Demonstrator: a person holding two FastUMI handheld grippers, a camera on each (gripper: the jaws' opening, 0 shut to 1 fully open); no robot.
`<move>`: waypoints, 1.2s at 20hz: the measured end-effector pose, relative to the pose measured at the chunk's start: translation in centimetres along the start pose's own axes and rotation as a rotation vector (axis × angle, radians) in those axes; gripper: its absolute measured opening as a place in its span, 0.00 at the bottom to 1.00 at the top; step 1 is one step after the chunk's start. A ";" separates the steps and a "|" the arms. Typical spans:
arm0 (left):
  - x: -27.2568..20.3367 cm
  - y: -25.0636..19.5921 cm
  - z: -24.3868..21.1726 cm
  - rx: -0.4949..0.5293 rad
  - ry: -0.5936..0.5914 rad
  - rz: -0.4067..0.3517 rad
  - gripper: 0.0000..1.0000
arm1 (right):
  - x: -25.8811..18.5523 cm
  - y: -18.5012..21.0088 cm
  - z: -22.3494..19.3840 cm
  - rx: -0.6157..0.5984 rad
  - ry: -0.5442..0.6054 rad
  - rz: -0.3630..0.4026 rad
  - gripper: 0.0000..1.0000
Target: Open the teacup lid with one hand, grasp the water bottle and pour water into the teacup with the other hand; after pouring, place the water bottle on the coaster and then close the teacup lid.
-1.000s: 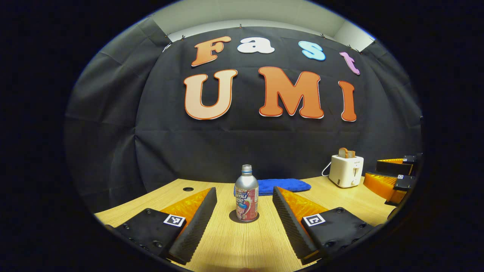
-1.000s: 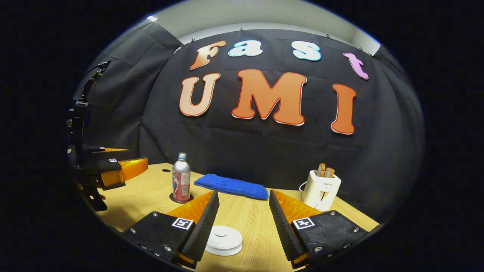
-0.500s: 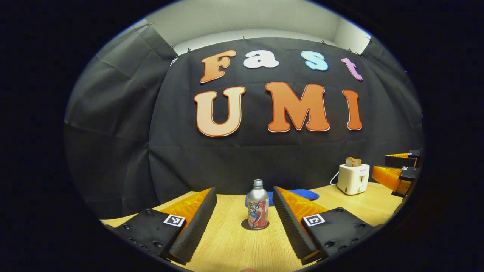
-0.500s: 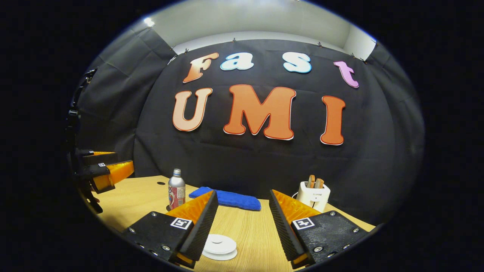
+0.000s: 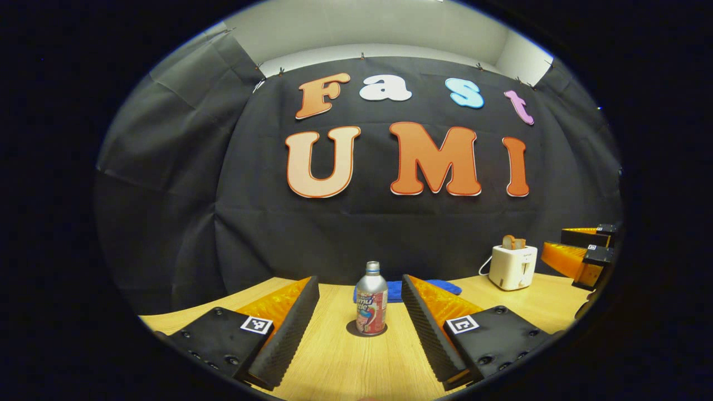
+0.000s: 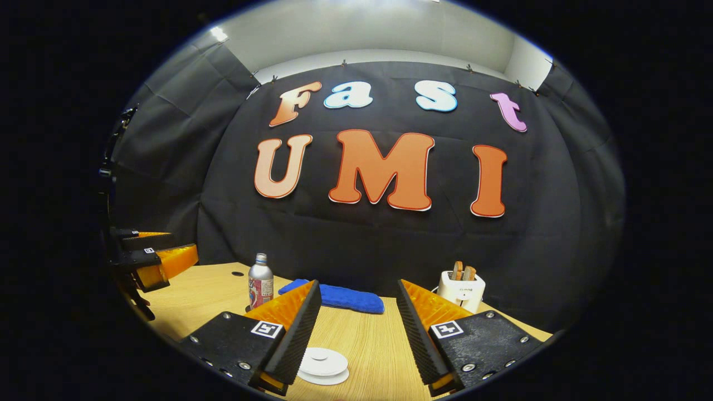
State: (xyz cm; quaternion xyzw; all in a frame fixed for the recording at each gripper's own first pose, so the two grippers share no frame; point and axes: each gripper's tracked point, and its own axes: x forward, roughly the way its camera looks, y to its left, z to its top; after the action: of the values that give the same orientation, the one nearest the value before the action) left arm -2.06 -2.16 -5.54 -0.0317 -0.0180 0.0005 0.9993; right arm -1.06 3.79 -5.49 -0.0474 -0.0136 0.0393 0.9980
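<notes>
Standing by the booth, I see both tools pulled back and a little lower than a second ago: in the left gripper view the water bottle (image 5: pixel 371 298) looks smaller and farther off than it did, and in the right gripper view the white teacup lid (image 6: pixel 323 365) has slid toward the lower edge of the picture. The left tool (image 5: pixel 359 289) is spread wide and holds nothing, the bottle standing upright well ahead of it between the lines of its fingers. The right tool (image 6: pixel 356 295) is spread too, empty, with the lid lying flat on the worktop (image 6: pixel 362 340) just under and between its fingers. I judge that to mean the job is finished: the bottle sits on the dark round coaster (image 5: pixel 366 329), the lid looks to be back on the cup, and the hands are retreating. The bottle is a silvery metal one with a red printed label and a bare threaded neck, no cap on it. Behind it lies a blue cloth (image 6: pixel 334 297), and a white toaster (image 6: pixel 461 289) stands off to the right.
</notes>
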 end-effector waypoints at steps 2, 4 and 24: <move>0.0 -0.1 -0.4 0.014 0.008 0.008 0.99 | 0.3 -0.1 -1.0 -0.007 0.018 -0.001 0.81; 0.1 0.0 -0.5 0.032 0.009 0.018 1.00 | 0.5 0.2 -1.3 -0.010 0.024 0.004 0.82; 0.7 1.2 0.9 0.141 -0.028 0.086 0.94 | -0.3 -0.6 -3.5 -0.063 0.063 0.037 0.84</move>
State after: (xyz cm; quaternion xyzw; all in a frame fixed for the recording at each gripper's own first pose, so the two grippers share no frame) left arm -1.36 -0.91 -4.66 0.0380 -0.0303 0.0451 0.9978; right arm -1.24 2.84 -8.95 -0.0802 0.0178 0.0560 0.9950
